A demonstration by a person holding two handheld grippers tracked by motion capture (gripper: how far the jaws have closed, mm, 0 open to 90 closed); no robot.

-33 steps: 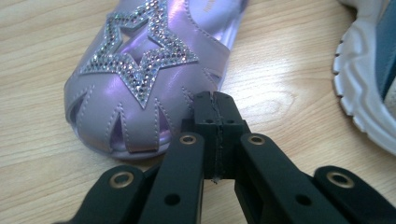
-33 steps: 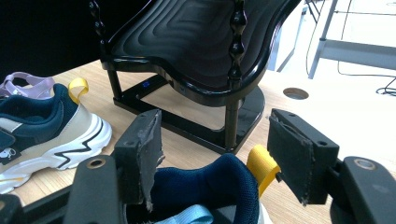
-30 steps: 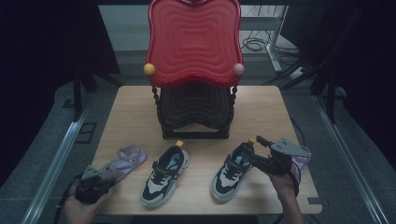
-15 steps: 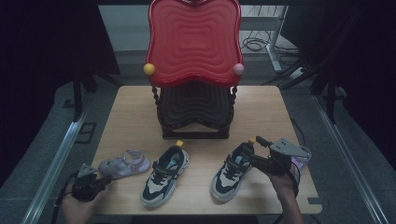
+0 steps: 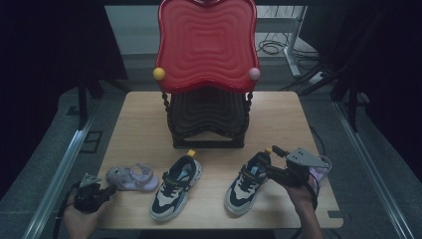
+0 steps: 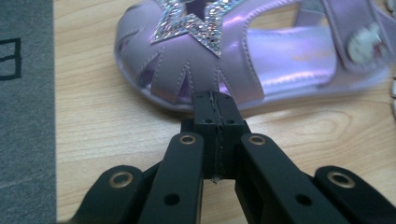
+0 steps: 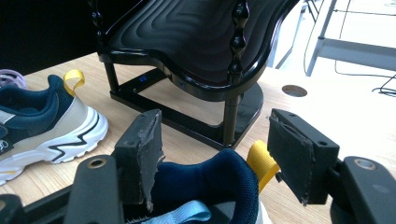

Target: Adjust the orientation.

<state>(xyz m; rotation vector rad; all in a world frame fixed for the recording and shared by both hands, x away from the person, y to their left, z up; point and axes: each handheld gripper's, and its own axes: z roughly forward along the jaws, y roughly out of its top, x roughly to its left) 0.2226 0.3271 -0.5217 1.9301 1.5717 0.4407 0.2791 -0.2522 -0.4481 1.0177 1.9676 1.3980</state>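
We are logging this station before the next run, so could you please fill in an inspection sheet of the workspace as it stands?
Surface: wooden table, bare at the back corners.
Job's things: two navy and cream sneakers, left sneaker and right sneaker, toes toward the person; purple sandal at front left; two-tier shoe rack, red top, black lower shelf.
Clutter: a second purple item under the right hand, too hidden to identify.
Grippers: left tool shut, tips at the sandal's toe edge; right tool open, jaws either side of the right sneaker's heel.
Cables: black cable trailing from left tool; cables on the floor behind.
Surroundings: dark curtains, grey floor.
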